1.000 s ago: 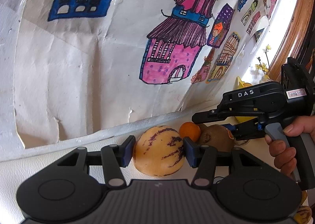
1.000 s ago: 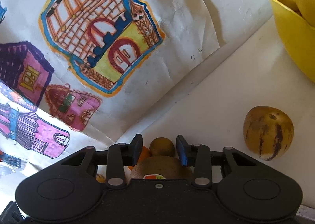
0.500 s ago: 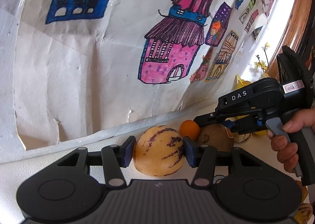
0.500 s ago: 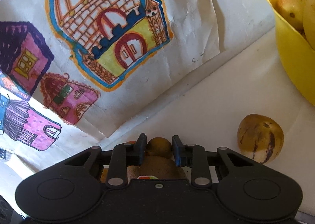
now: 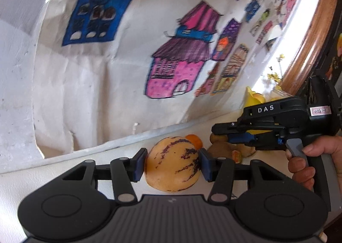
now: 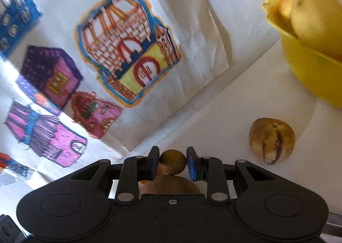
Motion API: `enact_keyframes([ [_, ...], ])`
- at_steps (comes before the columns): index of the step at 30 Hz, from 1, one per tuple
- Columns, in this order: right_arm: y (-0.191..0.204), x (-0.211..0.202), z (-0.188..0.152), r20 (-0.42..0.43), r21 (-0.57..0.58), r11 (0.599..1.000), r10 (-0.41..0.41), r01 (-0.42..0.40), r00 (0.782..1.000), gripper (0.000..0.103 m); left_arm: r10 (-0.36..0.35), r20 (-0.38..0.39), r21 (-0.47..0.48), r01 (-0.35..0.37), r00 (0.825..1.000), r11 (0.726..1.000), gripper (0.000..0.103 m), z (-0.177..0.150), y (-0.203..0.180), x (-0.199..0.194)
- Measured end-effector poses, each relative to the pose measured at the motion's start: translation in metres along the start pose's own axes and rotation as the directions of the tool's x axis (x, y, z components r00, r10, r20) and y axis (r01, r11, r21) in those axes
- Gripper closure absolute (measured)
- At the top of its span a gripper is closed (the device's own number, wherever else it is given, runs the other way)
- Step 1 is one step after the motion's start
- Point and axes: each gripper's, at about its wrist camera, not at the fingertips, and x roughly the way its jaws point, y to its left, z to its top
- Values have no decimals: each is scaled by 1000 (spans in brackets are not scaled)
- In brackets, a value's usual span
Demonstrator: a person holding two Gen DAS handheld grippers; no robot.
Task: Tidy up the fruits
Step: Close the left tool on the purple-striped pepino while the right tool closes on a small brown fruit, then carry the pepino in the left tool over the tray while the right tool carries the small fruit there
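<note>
The left tool [image 5: 172,165] has its blue pads pressed against both sides of a yellow, purple-streaked melon [image 5: 172,164] resting on the white table [image 5: 53,170]. The right tool [image 6: 172,162] is closed on a small brown fruit [image 6: 172,161], with a kiwi [image 6: 171,184] just under its body. A second streaked melon [image 6: 271,140] lies on the table to the right of the right tool, and a yellow bowl [image 6: 316,76] holding fruit stands farther off, ahead and to its right.

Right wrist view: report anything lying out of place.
One purple-striped yellow fruit lies alone on the white counter, short of the yellow bowl that already holds other fruit. Nothing looks spilled or damaged.
</note>
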Motion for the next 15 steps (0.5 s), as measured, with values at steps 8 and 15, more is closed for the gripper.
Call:
enact_keyframes([
  [8,2,-55,-14,46,20,999,23,-24,999,74,-52,-11,23,52,999,998,48,-5,-29,-15],
  [15,-13,-111,-51,67,44,998,43,-46,997,74,-109,-37,61,111,993,992,48,-19,-62,-33],
])
